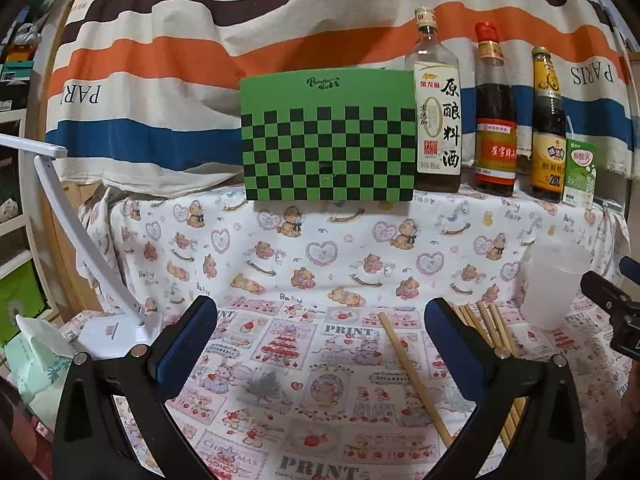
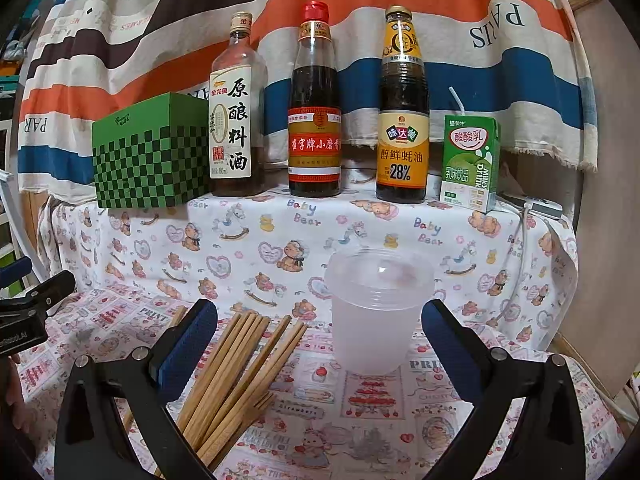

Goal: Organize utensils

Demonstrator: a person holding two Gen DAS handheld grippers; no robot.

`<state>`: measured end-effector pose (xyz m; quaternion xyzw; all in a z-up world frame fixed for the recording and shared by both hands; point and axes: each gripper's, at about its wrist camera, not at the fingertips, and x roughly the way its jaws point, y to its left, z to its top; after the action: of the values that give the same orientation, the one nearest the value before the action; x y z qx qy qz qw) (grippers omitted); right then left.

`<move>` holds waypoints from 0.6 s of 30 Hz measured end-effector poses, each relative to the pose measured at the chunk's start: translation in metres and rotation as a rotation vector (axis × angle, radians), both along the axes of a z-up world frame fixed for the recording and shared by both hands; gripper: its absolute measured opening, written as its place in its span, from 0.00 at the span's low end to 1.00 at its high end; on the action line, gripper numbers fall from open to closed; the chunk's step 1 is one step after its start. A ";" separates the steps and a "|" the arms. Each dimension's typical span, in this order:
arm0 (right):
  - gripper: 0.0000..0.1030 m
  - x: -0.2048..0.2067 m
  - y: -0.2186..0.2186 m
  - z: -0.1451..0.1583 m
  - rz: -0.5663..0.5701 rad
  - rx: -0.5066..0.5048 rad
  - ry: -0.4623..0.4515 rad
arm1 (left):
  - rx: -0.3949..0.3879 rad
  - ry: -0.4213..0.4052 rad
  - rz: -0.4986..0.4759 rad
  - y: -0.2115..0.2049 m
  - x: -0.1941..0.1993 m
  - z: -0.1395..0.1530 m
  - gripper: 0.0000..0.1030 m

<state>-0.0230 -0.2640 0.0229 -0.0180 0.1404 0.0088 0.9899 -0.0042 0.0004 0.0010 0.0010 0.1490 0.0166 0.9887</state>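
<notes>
Right hand-held gripper (image 2: 320, 344) above chopsticks (image 2: 236, 376), agape.

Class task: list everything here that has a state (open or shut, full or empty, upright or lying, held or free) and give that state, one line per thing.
Left gripper: open, holding nothing.
Right gripper: open, holding nothing.
Cup: upright, empty.
Chopsticks: lying loose on the cloth.
Single chopstick: lying apart from the rest.
Wine bottle: upright, capped, nearly empty.
Red-capped bottle: upright, capped.
Oyster sauce: upright, capped.
Carton: upright, straw in.

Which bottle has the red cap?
The middle bottle of the three on the raised shelf: dark liquid, red label, red cap. The cooking wine bottle to its left and the oyster sauce bottle to its right have none.
</notes>
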 end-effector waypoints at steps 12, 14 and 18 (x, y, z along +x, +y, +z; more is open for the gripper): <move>1.00 0.000 0.000 0.000 -0.001 0.000 0.002 | 0.001 0.005 -0.017 -0.002 0.001 -0.001 1.00; 1.00 0.001 0.001 0.000 -0.005 -0.002 0.004 | 0.000 0.004 -0.017 -0.002 0.001 -0.001 1.00; 1.00 0.001 0.000 0.000 -0.002 -0.001 0.004 | -0.002 0.005 -0.008 -0.002 0.001 -0.001 1.00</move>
<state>-0.0221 -0.2640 0.0227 -0.0182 0.1423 0.0076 0.9896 -0.0033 -0.0017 -0.0004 0.0006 0.1516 0.0124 0.9884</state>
